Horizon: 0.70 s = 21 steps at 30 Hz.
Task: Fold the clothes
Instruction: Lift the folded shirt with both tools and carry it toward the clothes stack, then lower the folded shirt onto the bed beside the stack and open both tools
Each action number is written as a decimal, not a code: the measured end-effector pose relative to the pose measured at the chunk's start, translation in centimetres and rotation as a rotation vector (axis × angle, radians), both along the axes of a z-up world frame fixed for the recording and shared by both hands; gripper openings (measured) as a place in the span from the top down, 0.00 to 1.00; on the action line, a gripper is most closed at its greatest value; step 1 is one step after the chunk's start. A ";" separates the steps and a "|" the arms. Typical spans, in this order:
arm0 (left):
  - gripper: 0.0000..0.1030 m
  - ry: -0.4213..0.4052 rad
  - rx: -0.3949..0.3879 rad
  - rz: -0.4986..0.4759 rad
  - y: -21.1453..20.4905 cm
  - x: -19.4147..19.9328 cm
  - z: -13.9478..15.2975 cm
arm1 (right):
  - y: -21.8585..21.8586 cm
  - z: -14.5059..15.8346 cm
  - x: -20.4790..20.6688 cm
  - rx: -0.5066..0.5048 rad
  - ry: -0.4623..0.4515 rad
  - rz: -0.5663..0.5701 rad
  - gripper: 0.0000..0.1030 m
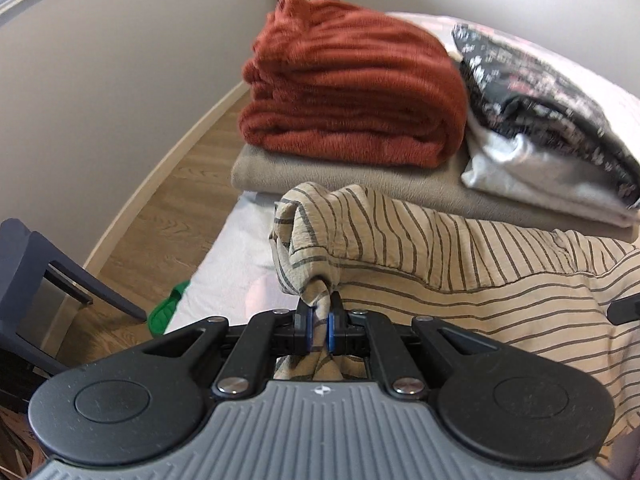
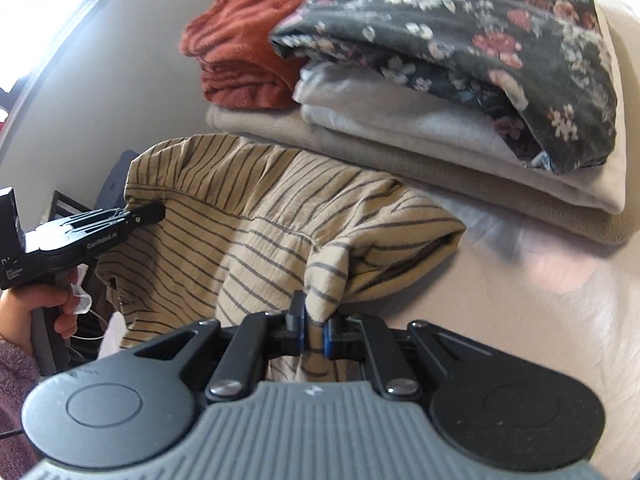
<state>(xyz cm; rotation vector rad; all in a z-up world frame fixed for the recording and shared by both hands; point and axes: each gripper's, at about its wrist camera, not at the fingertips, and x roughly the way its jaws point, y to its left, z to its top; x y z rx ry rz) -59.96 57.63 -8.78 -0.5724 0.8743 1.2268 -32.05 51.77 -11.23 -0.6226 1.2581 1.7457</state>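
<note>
A beige garment with thin dark stripes [image 1: 480,280] [image 2: 248,240] is lifted off the bed, stretched between both grippers. My left gripper [image 1: 319,326] is shut on a bunched corner of it. My right gripper [image 2: 314,332] is shut on another pinched fold at the garment's right side. In the right wrist view the left gripper [image 2: 148,213] shows from the side at the far left, held by a person's hand [image 2: 36,308], its fingers against the striped cloth.
Behind the garment lies a stack of folded things: a rust-red blanket [image 1: 352,88] [image 2: 244,36], a dark floral cloth [image 1: 552,112] [image 2: 460,48], a white piece [image 2: 400,120] and a beige blanket [image 1: 360,176] beneath. The pale bed surface [image 2: 540,300] extends right. A wooden floor [image 1: 168,200] and a dark chair [image 1: 44,280] lie left.
</note>
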 end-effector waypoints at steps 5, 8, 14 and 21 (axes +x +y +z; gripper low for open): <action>0.95 0.016 -0.028 -0.002 1.2 0.1 -1.7 | 1.3 -1.3 0.3 -0.075 -0.013 0.000 0.91; 0.95 0.032 -0.054 -0.006 1.7 0.2 -3.1 | 1.9 -2.8 0.0 -0.148 -0.022 0.014 0.91; 0.94 0.035 -0.097 0.003 2.5 0.0 -5.3 | 2.8 -4.4 -0.5 -0.243 -0.063 0.040 0.90; 0.91 0.036 -0.114 0.005 2.5 -0.6 -5.5 | 3.0 -4.6 -0.7 -0.248 -0.090 0.069 0.89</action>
